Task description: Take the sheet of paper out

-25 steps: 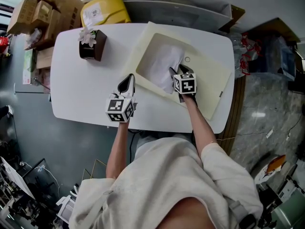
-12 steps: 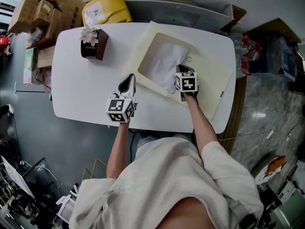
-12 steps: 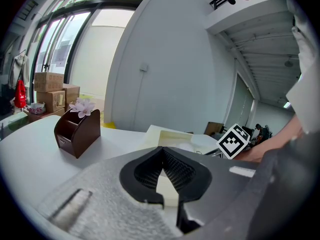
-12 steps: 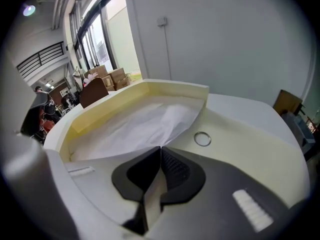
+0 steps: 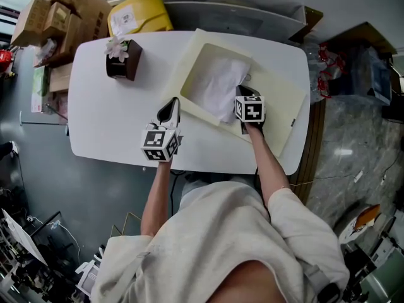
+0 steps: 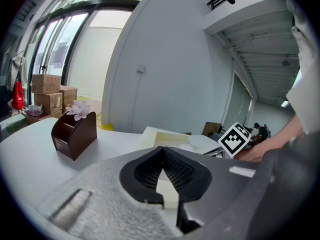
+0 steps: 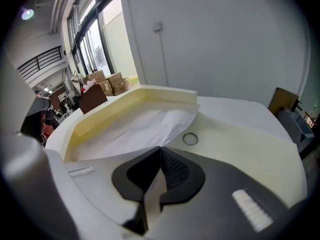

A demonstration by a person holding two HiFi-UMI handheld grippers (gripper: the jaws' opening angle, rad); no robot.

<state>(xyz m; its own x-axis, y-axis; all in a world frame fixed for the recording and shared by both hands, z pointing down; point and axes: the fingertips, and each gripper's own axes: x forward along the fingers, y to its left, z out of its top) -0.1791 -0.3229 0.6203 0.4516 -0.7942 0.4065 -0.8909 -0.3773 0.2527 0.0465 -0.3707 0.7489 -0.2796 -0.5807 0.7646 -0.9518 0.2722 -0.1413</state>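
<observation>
A crumpled white sheet of paper point(image 5: 218, 84) point(image 7: 145, 126) lies in an open cream box point(image 5: 196, 62) point(image 7: 110, 111) on the white table point(image 5: 107, 118). At the sheet's near right edge my right gripper point(image 5: 243, 92) point(image 7: 160, 148) is shut, and the paper runs in between its dark pads. My left gripper point(image 5: 169, 106) point(image 6: 161, 149) hovers just outside the box's near left corner, jaws together, holding nothing. In the left gripper view the box point(image 6: 170, 136) shows ahead of it.
The box's flat lid point(image 5: 278, 106) lies open to the right, with a small ring point(image 7: 190, 138) on it. A brown holder with a flower point(image 5: 121, 59) point(image 6: 75, 134) stands at the table's left. Cardboard boxes point(image 5: 57, 8) and a yellow package point(image 5: 136, 14) sit beyond the far edge.
The right gripper's jaws have closed on the paper's edge and the hand has shifted slightly right. The left gripper has stayed where it was.
</observation>
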